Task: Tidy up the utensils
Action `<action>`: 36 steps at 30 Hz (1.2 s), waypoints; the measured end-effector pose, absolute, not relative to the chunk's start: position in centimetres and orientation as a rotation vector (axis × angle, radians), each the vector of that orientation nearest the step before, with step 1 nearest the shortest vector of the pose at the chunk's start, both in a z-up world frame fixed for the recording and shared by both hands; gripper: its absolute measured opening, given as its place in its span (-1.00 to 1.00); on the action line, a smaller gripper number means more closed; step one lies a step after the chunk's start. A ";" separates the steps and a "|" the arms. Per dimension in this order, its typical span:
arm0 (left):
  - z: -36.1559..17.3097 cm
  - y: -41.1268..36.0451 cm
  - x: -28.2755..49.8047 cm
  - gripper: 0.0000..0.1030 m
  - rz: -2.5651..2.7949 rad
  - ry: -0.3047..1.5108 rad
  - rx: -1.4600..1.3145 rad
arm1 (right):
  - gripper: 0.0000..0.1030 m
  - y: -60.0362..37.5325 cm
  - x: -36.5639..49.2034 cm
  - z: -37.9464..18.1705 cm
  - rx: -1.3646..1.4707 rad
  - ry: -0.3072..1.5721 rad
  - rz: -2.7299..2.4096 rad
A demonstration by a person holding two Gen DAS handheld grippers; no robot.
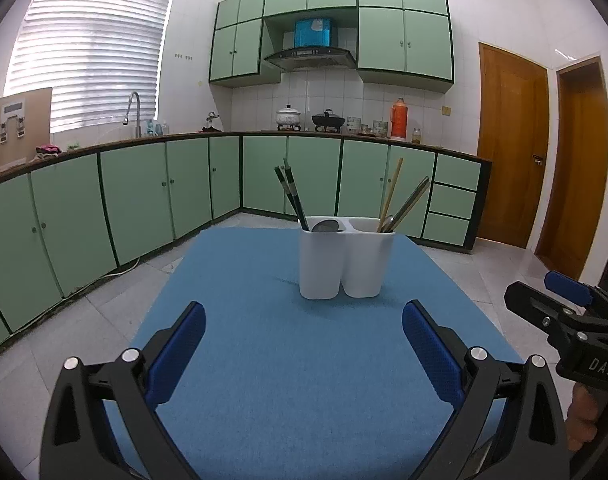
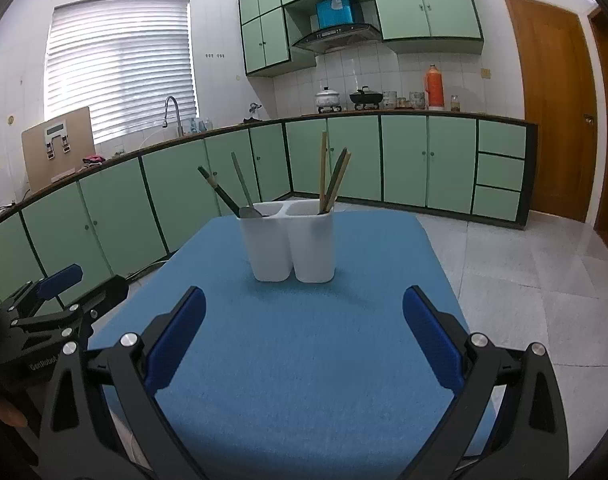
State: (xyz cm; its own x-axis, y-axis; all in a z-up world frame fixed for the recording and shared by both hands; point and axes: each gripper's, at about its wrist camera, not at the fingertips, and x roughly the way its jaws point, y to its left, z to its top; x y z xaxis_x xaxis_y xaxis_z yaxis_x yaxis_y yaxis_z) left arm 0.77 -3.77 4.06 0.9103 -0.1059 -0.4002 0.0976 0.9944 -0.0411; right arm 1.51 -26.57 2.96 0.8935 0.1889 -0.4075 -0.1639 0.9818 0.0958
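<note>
Utensils stand sorted in a white two-compartment holder (image 1: 345,258) on the blue surface (image 1: 288,360), beyond the left gripper (image 1: 304,344) and right gripper (image 2: 304,336), both with jaws wide apart and empty.

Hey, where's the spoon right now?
The spoon sits bowl-up in the left compartment of the white utensil holder, beside the dark chopsticks, toward the far end of the blue mat, ahead of both hand-held grippers.
</note>
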 end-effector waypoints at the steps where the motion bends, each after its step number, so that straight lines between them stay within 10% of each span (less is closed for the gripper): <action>1: 4.0 -3.8 0.7 0.88 -0.103 0.414 -0.020 | 0.86 -26.5 1.5 2.9 0.054 0.428 0.184; 36: 3.0 -3.4 1.2 0.87 -0.098 0.416 -0.014 | 0.86 -26.9 2.1 1.8 0.062 0.418 0.179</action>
